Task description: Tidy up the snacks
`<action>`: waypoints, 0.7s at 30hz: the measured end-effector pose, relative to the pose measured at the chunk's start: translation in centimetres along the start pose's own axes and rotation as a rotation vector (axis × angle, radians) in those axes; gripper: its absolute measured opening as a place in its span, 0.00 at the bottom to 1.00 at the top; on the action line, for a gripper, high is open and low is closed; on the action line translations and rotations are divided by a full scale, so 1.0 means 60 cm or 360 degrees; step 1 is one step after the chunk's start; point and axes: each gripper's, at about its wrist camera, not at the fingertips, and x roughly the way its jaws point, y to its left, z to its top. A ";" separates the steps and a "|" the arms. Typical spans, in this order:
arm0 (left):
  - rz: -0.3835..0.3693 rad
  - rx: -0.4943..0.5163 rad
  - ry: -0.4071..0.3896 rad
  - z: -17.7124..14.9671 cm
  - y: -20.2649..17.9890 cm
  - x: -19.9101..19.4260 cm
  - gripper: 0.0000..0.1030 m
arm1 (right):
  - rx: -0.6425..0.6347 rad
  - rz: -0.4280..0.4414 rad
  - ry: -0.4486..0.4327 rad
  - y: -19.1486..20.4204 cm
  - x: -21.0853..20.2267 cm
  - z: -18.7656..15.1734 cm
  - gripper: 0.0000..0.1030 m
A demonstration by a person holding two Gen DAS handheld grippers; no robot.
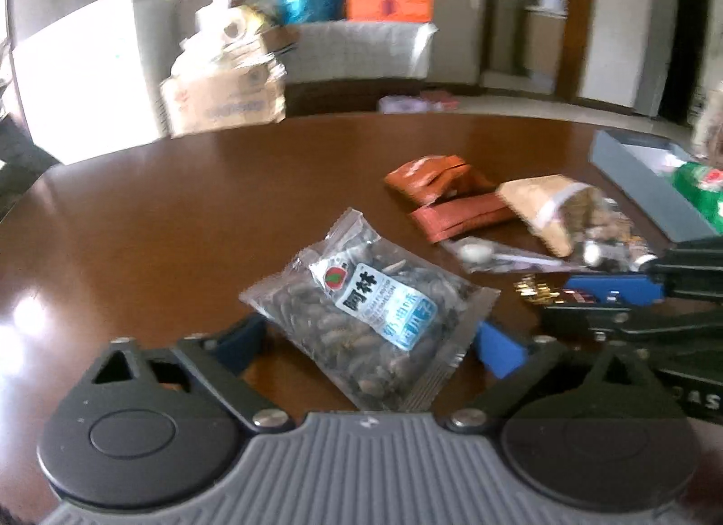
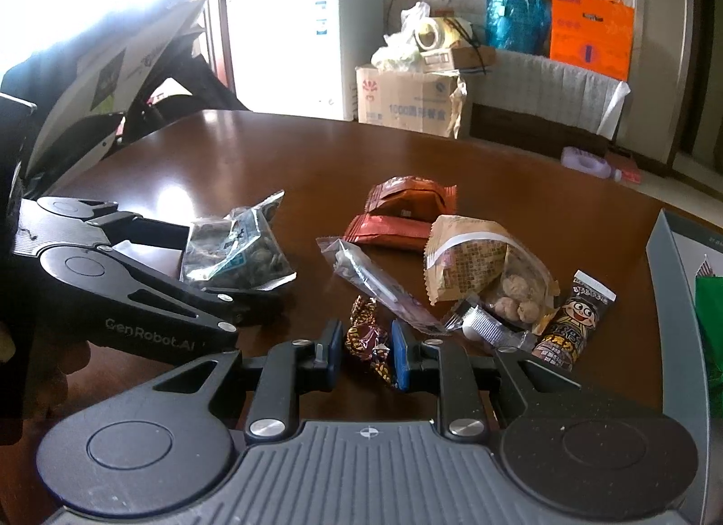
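A clear bag of dark seeds with a blue-white label point(image 1: 366, 312) lies on the brown table point(image 1: 158, 217). My left gripper point(image 1: 368, 344) stands open around it, one blue pad beside each edge of the bag. The right wrist view shows the same bag point(image 2: 235, 254) between the left gripper's black fingers point(image 2: 217, 299). My right gripper point(image 2: 367, 353) is shut on a small candy in a brown and gold wrapper point(image 2: 366, 337). That candy point(image 1: 537, 290) and the right gripper point(image 1: 587, 299) are also at the right edge of the left wrist view.
Loose snacks lie ahead: orange-brown packets point(image 2: 406, 199), a red packet point(image 2: 384, 231), a beige bag of nuts point(image 2: 474, 267), a clear long pack point(image 2: 375, 285), a cartoon stick pack point(image 2: 574, 321). A grey box point(image 2: 669, 263) stands at the right. A cardboard box point(image 2: 406, 100) stands beyond the table.
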 end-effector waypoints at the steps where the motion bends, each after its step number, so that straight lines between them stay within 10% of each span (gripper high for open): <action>1: -0.0026 0.0025 -0.0019 -0.001 -0.004 -0.002 0.76 | -0.0007 -0.0002 -0.0001 0.002 0.000 0.000 0.24; 10: -0.0107 0.0128 -0.0099 -0.006 -0.025 -0.010 0.38 | -0.0041 0.0009 0.0003 0.009 -0.004 -0.003 0.24; 21: -0.0078 0.0135 -0.0106 -0.010 -0.038 -0.027 0.35 | -0.0081 0.0000 -0.0016 0.010 -0.034 -0.006 0.24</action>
